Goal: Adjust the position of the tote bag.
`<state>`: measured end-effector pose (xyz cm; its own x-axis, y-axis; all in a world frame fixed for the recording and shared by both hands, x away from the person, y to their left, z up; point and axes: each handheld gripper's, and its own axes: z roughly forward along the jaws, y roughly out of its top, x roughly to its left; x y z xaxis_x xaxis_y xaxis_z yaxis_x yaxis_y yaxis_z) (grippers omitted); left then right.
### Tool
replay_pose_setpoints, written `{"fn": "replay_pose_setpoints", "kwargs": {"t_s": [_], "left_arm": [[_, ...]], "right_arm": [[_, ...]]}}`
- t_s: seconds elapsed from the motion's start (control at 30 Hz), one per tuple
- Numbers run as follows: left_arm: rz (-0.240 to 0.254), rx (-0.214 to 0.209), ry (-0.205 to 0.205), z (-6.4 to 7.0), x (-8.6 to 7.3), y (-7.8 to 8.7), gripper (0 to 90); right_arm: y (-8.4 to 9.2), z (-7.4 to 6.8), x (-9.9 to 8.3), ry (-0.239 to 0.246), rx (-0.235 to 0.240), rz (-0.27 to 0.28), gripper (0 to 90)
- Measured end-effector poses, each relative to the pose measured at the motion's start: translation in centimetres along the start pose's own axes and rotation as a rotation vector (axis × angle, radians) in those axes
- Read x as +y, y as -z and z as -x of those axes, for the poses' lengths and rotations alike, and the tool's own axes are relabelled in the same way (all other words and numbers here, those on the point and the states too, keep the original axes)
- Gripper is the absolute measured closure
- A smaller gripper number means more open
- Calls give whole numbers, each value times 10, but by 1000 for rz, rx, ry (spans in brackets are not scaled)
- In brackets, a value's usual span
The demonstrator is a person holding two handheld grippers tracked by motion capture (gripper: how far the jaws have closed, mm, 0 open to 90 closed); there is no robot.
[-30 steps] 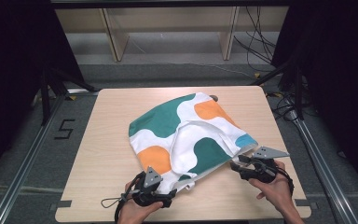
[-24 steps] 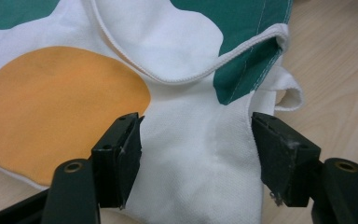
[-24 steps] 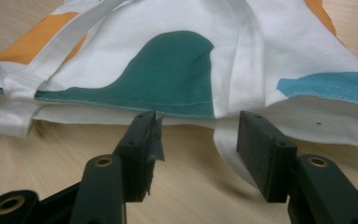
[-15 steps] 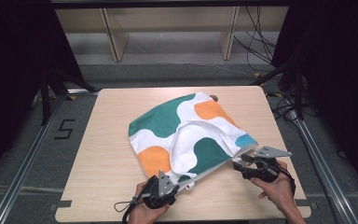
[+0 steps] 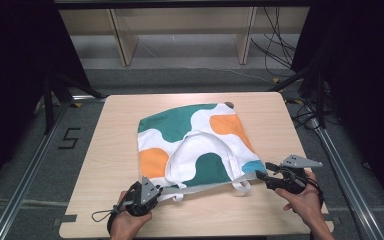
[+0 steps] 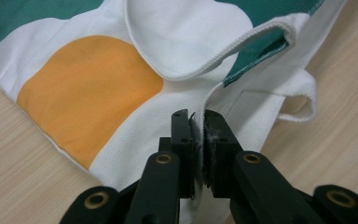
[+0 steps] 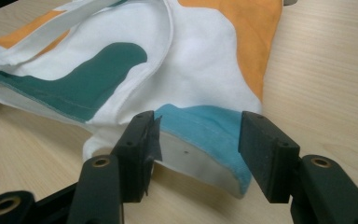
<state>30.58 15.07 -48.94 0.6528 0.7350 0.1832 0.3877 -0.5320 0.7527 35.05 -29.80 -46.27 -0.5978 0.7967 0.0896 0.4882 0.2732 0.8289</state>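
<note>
A wooden table (image 5: 105,150) carries a tote bag (image 5: 190,145) printed in green, orange and white, lying flat at its centre with the mouth toward six o'clock. At seven o'clock the left gripper (image 5: 152,192) has just been closing and now pinches the bag's white hem. At four o'clock the right gripper (image 5: 261,175) straddles the blue corner (image 7: 205,128), jaws apart.

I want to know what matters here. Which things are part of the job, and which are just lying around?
Part of the job:
- tote bag, flat on the table
- left gripper, jaws just closed on the bag's white edge
- right gripper, jaws open around the bag's blue corner

Just lying about:
- small dark round thing by the bag's far edge
- wooden shelf behind the table
- cables on the floor
</note>
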Motion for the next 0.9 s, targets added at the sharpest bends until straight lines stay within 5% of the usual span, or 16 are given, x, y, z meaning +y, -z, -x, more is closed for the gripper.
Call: {"fn": "replay_pose_setpoints", "kwargs": {"t_s": [0.23, 0.3, 0.37, 0.4, 0.47, 0.57, 0.63, 0.7, 0.8, 0.83, 0.9], "left_arm": [[36, -8, 48, -15, -1, 3, 836], [20, -7, 3, -19, 0, 5, 834], [19, -2, -6, -20, 0, 6, 832], [48, 4, 41, -17, -1, 4, 831], [38, -6, 26, -19, -1, 4, 827], [35, -6, 67, -15, -2, 3, 824], [17, -2, 8, -19, -2, 3, 821], [11, -3, 25, -16, -3, 3, 816], [-5, -1, 9, -16, -4, 1, 788], [0, 5, 3, -17, -4, 1, 774], [-2, 5, 7, -16, -4, 2, 762]], "right_arm": [[-10, -8, -4, 65, -8, -91, 397], [-15, -14, -9, 92, -58, -180, 395], [-17, -13, -9, 101, -77, -189, 396], [-19, -12, -10, 113, -88, -197, 397], [-26, -7, -9, 132, -102, -192, 399], [-33, -6, -6, 123, -117, -181, 408], [-41, -5, -3, 154, -134, -183, 425], [-44, -5, -2, 162, -141, -190, 432], [-51, -8, -1, 196, -152, -215, 504], [-52, -8, 0, 243, -178, -204, 612], [-51, -8, 2, 247, -173, -198, 699]]}}
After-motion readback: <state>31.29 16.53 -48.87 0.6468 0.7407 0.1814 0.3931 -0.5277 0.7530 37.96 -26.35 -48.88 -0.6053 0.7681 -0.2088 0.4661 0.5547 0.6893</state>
